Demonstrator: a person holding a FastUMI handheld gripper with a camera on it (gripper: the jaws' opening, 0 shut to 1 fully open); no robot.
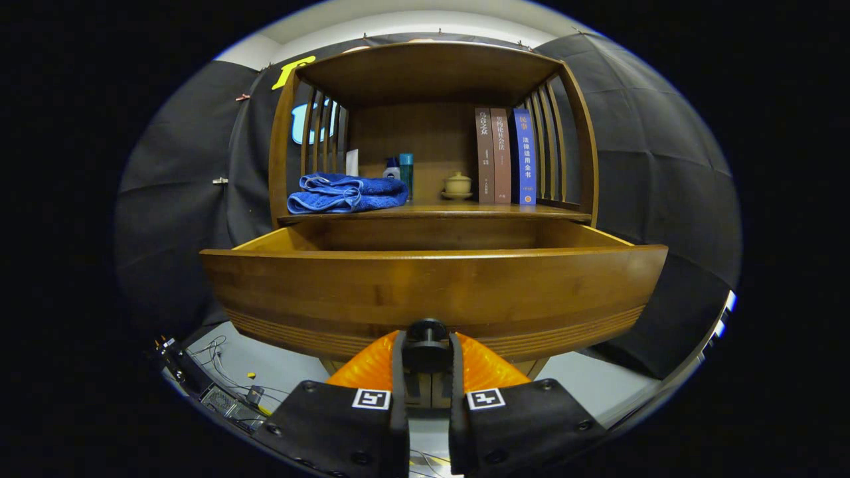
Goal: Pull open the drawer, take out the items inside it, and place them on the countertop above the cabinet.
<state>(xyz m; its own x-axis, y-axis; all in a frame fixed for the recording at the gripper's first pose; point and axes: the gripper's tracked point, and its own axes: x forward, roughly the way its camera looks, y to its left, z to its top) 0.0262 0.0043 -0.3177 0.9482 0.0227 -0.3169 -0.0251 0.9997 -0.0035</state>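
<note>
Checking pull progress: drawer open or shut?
Open: the drawer front stands well out from the cabinet, side walls showing. Jaws grip its knob.

Gripper (427,355) apparently clamped on knob (427,330) of pulled-out drawer (431,292); contents hidden.

tongs (427,362): closed on drawer knob (427,332) | ahead: drawer front (431,292) blocks | beyond, above: open drawer top free | worktop (431,211): towel (346,192), bottles (400,171), lidded cup (457,185), books (505,156); middle front bare

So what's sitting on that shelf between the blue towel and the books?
In the gripper view, small bottles just behind the blue towel, then a little lidded pot left of the books. The gripper clamps the drawer knob.
</note>
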